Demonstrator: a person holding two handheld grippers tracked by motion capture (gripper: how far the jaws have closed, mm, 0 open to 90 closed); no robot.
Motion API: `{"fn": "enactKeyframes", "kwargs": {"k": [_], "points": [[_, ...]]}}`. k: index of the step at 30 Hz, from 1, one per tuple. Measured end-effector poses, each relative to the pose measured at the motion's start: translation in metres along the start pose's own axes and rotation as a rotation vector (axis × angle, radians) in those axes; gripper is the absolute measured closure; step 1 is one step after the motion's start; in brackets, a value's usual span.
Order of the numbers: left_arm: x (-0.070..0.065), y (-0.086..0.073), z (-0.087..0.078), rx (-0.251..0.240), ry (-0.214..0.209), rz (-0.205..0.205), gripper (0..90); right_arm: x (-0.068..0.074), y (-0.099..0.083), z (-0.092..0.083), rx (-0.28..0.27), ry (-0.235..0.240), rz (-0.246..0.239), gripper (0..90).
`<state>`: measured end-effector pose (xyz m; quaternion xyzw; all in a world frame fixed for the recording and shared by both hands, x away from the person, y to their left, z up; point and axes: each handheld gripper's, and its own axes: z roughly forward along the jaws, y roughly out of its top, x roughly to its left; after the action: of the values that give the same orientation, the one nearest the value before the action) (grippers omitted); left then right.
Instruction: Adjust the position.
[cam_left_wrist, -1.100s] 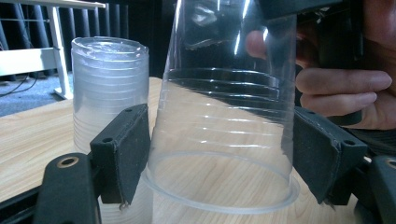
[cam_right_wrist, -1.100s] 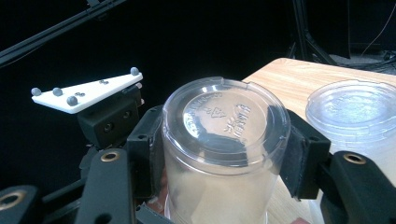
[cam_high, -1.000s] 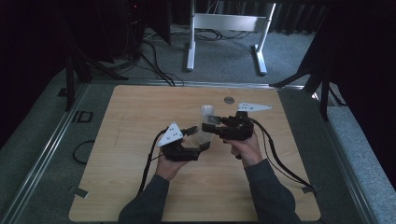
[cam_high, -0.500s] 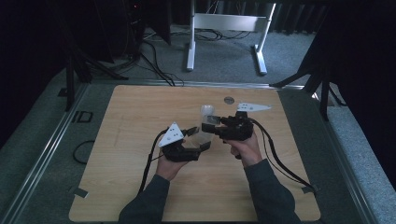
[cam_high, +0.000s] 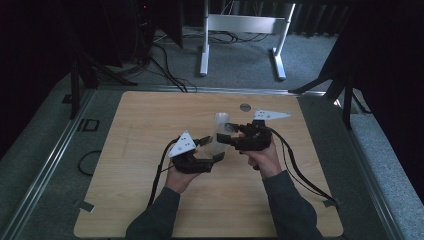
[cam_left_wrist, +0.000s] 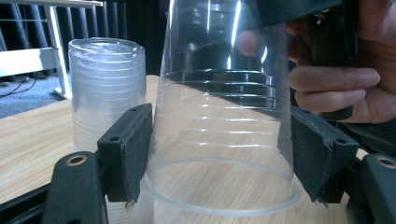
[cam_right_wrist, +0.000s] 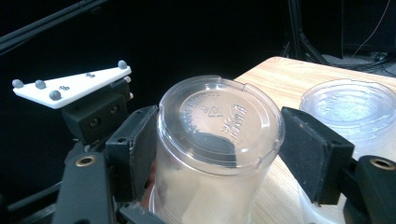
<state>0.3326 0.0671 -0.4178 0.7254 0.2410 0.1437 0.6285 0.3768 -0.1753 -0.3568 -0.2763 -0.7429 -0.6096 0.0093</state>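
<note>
A clear plastic cup (cam_left_wrist: 219, 121) stands upside down on the wooden table (cam_high: 150, 125). My left gripper (cam_left_wrist: 217, 158) is shut on it just above the rim, both pads pressing its wall after closing in. The right gripper (cam_right_wrist: 219, 144) reaches around the cup's base (cam_right_wrist: 219, 116) at the top. Its jaws have just been opening, and the pads stand beside the base without squeezing it. In the high view the cup (cam_high: 217, 140) sits between the left gripper (cam_high: 211, 149) and the right gripper (cam_high: 226, 132), near the table's middle.
A stack of clear cups (cam_left_wrist: 107, 88) stands upside down just behind the held cup, also seen beside it (cam_right_wrist: 345, 107). A small round grey disc (cam_high: 244, 107) lies farther back. A white metal stand (cam_high: 245, 25) is on the floor beyond the table. Cables trail from both grippers.
</note>
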Motion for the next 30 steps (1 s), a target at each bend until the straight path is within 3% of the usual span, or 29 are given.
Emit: {"fn": "enactKeyframes", "kwargs": {"k": [16,30], "points": [[0.008,0.003,-0.01,0.016,0.003,-0.001,27.9,-0.002,0.004,-0.012,0.018,-0.006,-0.051,30.8],[0.014,0.004,-0.021,0.053,-0.006,0.015,28.5,0.001,0.005,-0.021,0.079,0.005,-0.105,27.7]]}}
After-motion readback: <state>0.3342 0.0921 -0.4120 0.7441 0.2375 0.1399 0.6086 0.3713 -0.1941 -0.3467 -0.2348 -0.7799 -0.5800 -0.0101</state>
